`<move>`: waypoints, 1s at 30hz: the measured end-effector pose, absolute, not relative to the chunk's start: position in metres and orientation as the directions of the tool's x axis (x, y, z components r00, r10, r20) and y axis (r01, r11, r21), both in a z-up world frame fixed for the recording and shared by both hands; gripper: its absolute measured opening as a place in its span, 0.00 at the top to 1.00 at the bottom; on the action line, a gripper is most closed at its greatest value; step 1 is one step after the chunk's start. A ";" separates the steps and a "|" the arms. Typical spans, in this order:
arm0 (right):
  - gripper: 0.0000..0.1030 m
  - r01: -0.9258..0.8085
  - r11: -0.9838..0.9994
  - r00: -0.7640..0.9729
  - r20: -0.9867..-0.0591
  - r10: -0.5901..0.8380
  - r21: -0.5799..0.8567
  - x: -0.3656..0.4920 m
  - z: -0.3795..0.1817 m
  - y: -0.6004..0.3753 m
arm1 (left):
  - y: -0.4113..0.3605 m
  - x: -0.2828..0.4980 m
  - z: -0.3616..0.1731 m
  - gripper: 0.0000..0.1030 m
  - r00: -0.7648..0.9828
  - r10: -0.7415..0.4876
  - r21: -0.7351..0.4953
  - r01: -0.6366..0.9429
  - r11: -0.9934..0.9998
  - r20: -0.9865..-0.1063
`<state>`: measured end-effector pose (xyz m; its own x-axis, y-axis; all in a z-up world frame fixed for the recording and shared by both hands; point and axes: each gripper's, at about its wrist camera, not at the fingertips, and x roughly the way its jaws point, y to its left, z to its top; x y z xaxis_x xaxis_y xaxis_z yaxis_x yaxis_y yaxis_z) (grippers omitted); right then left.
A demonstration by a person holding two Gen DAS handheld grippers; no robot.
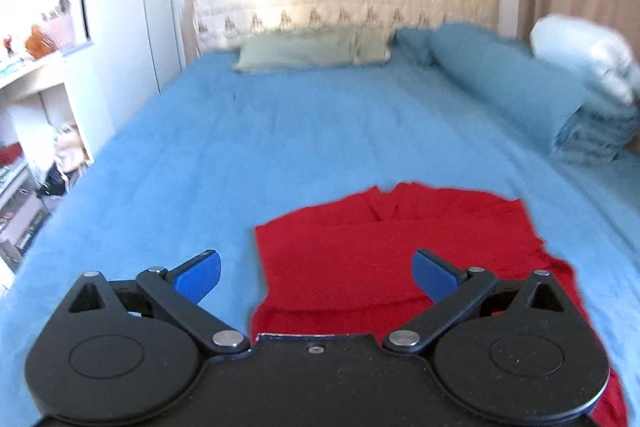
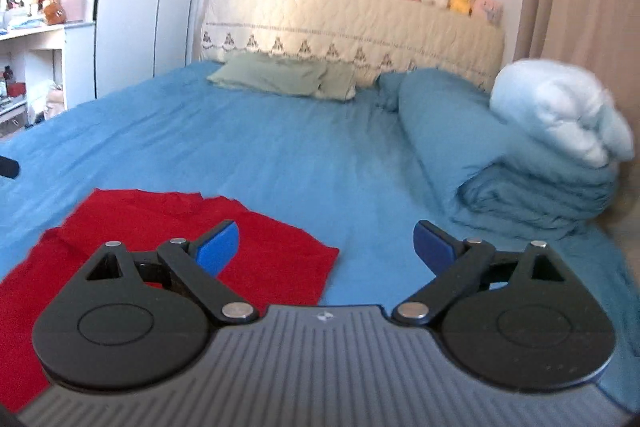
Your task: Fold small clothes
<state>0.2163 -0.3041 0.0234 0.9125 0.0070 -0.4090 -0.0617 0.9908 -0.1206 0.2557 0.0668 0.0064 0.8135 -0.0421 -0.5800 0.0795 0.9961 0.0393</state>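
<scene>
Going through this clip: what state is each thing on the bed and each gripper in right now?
Red garment: lying on the bed, partly folded, not gripped.
Left gripper: open, empty, above the garment.
Right gripper: open, empty, over the garment's right edge.
Blue bed sheet: spread flat.
Blue duvet: folded at the bed's right side.
Green pillow: lying flat by the headboard.

Both tools [image 1: 316,275] [image 2: 326,247]: blk linkages, blue pads, silver screws.

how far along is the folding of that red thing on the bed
Looks partly done: the red garment lies flat on the bed with a fold line across it. In hand: nothing; the left gripper and right gripper are both open above it. Left: the remaining folds.
</scene>
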 end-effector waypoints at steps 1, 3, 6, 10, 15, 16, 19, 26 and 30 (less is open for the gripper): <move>0.00 -0.057 0.992 0.912 -0.410 0.007 -0.111 0.199 0.032 -0.307 | 0.071 0.234 0.014 0.00 0.818 -0.051 0.032 0.085 0.996 -0.573; 0.00 -0.057 0.996 0.903 -0.429 0.021 -0.071 0.167 0.045 -0.312 | 0.078 0.197 0.023 0.00 0.822 -0.067 0.017 0.092 0.996 -0.566; 0.00 -0.052 0.999 0.895 -0.444 0.039 -0.016 0.123 0.049 -0.320 | 0.090 0.142 0.018 0.00 0.824 -0.081 -0.007 0.093 0.996 -0.561; 0.00 -0.038 0.998 0.882 -0.471 0.013 -0.043 0.067 0.034 -0.318 | 0.105 0.092 -0.016 0.00 0.788 -0.118 -0.105 0.068 0.992 -0.605; 0.00 -0.029 0.999 0.845 -0.534 0.038 0.026 0.016 -0.018 -0.316 | 0.123 0.056 -0.080 0.00 0.736 -0.218 -0.313 0.008 0.950 -0.641; 0.00 -0.012 0.999 0.836 -0.548 0.036 0.047 0.010 -0.030 -0.316 | 0.126 0.052 -0.090 0.00 0.726 -0.223 -0.333 -0.008 0.943 -0.650; 0.00 0.055 0.991 0.804 -0.594 0.028 0.121 -0.003 -0.065 -0.317 | 0.129 0.050 -0.125 0.02 0.698 -0.223 -0.354 -0.047 0.934 -0.681; 0.00 0.145 0.970 0.764 -0.645 0.014 0.192 -0.013 -0.127 -0.313 | 0.128 0.064 -0.154 0.08 0.688 -0.221 -0.349 -0.050 0.936 -0.691; 0.00 0.156 0.973 0.748 -0.663 -0.003 0.171 -0.009 -0.137 -0.311 | 0.128 0.068 -0.163 0.22 0.698 -0.203 -0.327 -0.046 0.944 -0.686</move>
<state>-0.0089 -0.3106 -0.1371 0.7484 -0.0034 -0.6632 0.1562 0.9728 0.1712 0.0685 0.1280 -0.1625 0.6983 -0.2034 -0.6863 -0.0463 0.9439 -0.3269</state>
